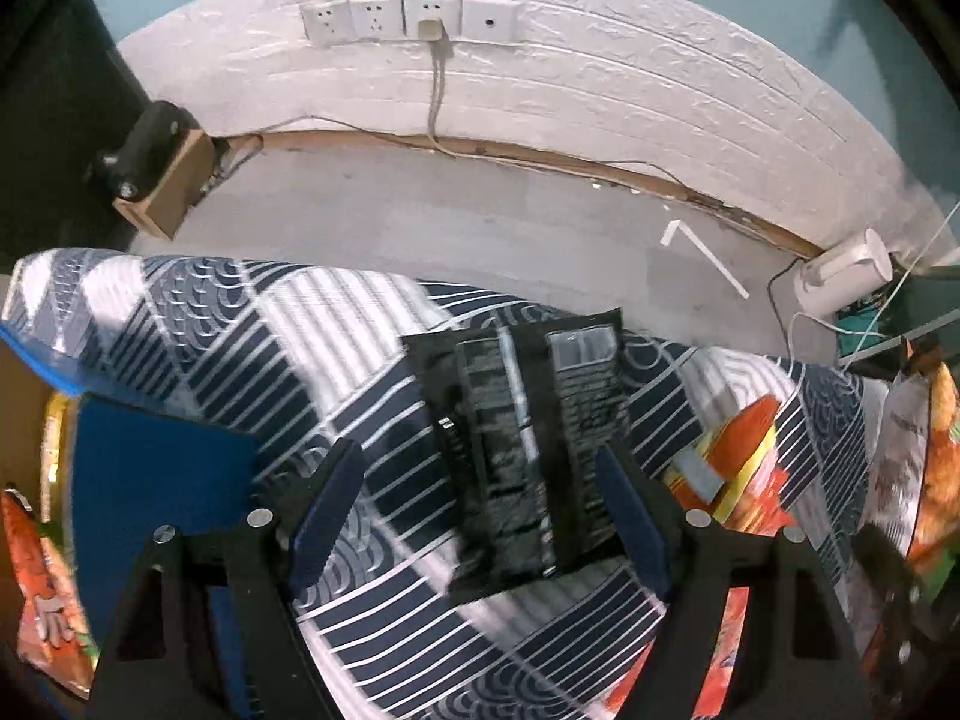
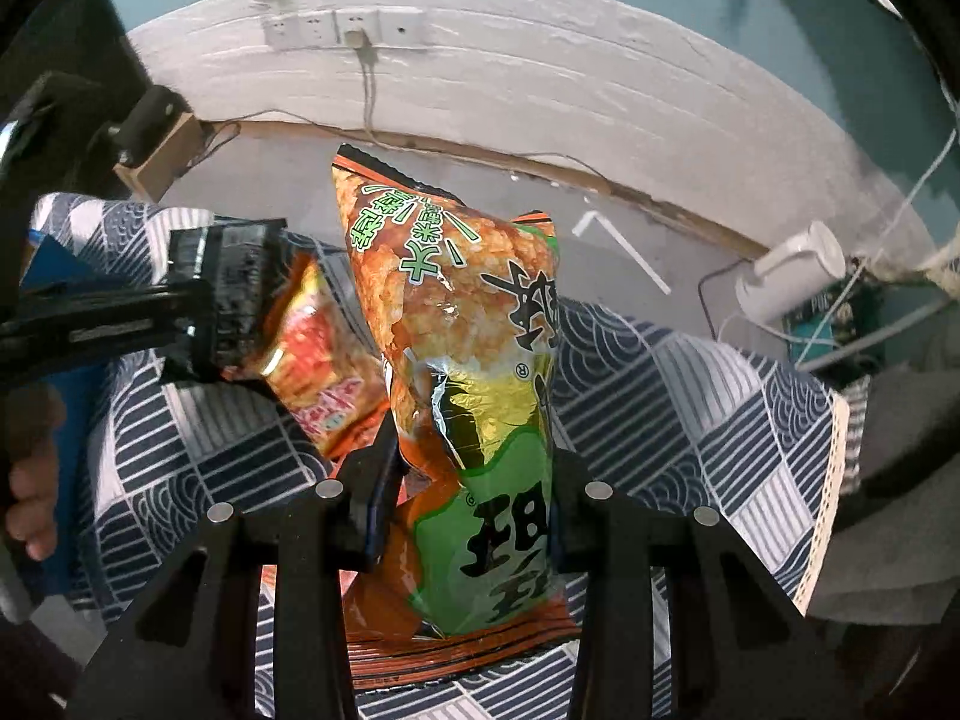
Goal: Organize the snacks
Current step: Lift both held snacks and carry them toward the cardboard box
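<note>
The right claw is clenched on the orange-green snack bag, whose long axis runs straight ahead of it, while the left claw seemingly grips the black packet above the patterned bench cloth.

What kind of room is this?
Probably a room at home, maybe a bedroom. A blue-and-white patterned quilt covers the surface, white wall sockets sit low on a white brick-textured wall, and colourful snack bags lie about.
</note>
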Demonstrator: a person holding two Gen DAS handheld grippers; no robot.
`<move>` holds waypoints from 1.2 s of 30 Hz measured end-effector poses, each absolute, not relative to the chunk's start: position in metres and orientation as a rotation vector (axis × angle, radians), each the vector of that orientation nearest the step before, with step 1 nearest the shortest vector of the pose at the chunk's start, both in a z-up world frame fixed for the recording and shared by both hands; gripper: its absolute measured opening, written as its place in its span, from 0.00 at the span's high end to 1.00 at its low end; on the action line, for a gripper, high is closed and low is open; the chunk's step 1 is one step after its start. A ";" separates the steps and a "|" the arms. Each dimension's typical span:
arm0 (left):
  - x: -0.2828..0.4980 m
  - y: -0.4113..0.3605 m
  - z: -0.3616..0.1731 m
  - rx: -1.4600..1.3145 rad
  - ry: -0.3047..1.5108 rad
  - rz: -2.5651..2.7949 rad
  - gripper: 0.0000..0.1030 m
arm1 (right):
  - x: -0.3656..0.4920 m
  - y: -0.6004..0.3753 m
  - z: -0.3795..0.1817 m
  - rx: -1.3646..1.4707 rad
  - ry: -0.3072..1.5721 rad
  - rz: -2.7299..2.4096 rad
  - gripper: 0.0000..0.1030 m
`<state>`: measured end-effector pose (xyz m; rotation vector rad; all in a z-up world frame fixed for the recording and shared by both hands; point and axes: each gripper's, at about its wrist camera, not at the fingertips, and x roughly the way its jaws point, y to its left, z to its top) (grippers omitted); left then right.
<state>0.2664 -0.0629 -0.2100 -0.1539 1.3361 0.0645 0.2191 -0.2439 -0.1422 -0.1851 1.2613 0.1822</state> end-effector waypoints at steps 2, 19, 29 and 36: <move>0.272 -0.064 -0.213 -0.163 1.340 0.079 0.21 | 0.220 -0.243 -0.142 -0.173 1.260 0.195 0.65; 0.280 -0.090 -0.232 -0.117 1.361 0.092 0.15 | 0.228 -0.231 -0.169 -0.184 1.315 0.202 0.65; 0.268 -0.100 -0.228 -0.010 1.328 0.052 0.43 | 0.227 -0.230 -0.170 -0.192 1.313 0.205 0.65; 0.257 -0.091 -0.215 -0.012 1.317 0.046 0.43 | 0.221 -0.228 -0.165 -0.191 1.298 0.211 0.65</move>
